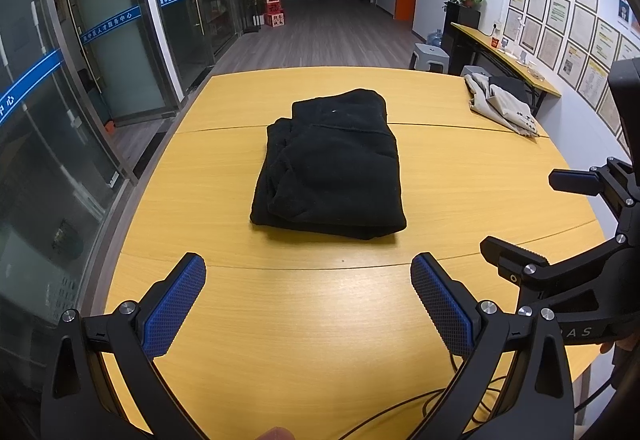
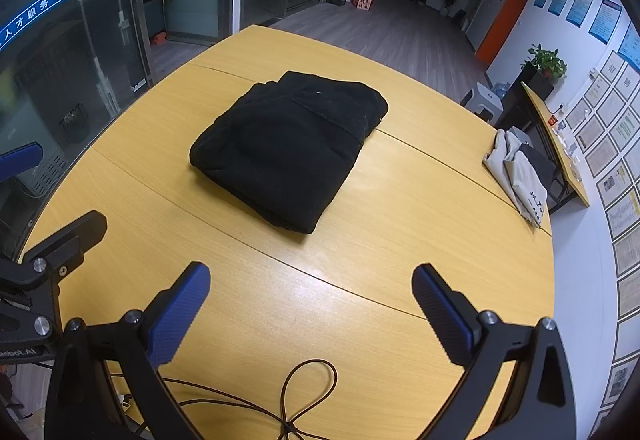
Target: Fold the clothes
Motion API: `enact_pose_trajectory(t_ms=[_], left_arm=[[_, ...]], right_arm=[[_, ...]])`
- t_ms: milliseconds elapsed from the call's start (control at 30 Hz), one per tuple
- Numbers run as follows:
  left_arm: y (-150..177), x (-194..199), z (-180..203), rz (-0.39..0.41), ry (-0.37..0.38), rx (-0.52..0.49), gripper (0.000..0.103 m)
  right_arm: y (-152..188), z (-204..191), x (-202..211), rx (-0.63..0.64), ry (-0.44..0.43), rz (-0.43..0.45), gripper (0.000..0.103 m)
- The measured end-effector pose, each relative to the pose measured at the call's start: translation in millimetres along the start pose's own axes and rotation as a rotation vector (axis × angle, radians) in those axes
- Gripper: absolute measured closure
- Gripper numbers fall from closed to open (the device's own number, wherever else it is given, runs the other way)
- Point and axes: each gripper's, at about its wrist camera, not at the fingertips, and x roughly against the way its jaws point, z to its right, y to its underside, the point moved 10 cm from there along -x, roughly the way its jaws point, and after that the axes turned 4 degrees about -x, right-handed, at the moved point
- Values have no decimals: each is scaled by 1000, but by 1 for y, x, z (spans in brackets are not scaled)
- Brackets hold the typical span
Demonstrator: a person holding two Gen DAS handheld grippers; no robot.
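Observation:
A black garment [image 1: 332, 168] [image 2: 288, 148] lies folded into a thick rectangle in the middle of the yellow table [image 1: 304, 320] [image 2: 312, 312]. My left gripper [image 1: 308, 272] hovers over the near part of the table, short of the garment, open with nothing between its blue pads. The right gripper [image 2: 311, 280] is likewise open and empty, held back from the garment's near corner. From the left wrist view, the right gripper [image 1: 520, 212] shows at the right edge; the left gripper [image 2: 60, 188] shows at the left edge of the right wrist view.
A beige and dark garment [image 1: 504, 104] [image 2: 520, 172] lies heaped at the table's far right edge. A dark cable [image 2: 304, 392] loops on the near table surface. Glass doors [image 1: 100, 52] stand left; a narrow side table [image 1: 508, 60] and a stool [image 1: 430, 56] stand right.

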Motion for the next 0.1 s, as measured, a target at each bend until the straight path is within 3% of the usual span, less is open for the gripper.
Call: enact_pose_trajectory(t_ms=[100], left_arm=[[0,0,1,2,7,3,0]], right_arm=[[1,-1,0,0,1,-1,0]])
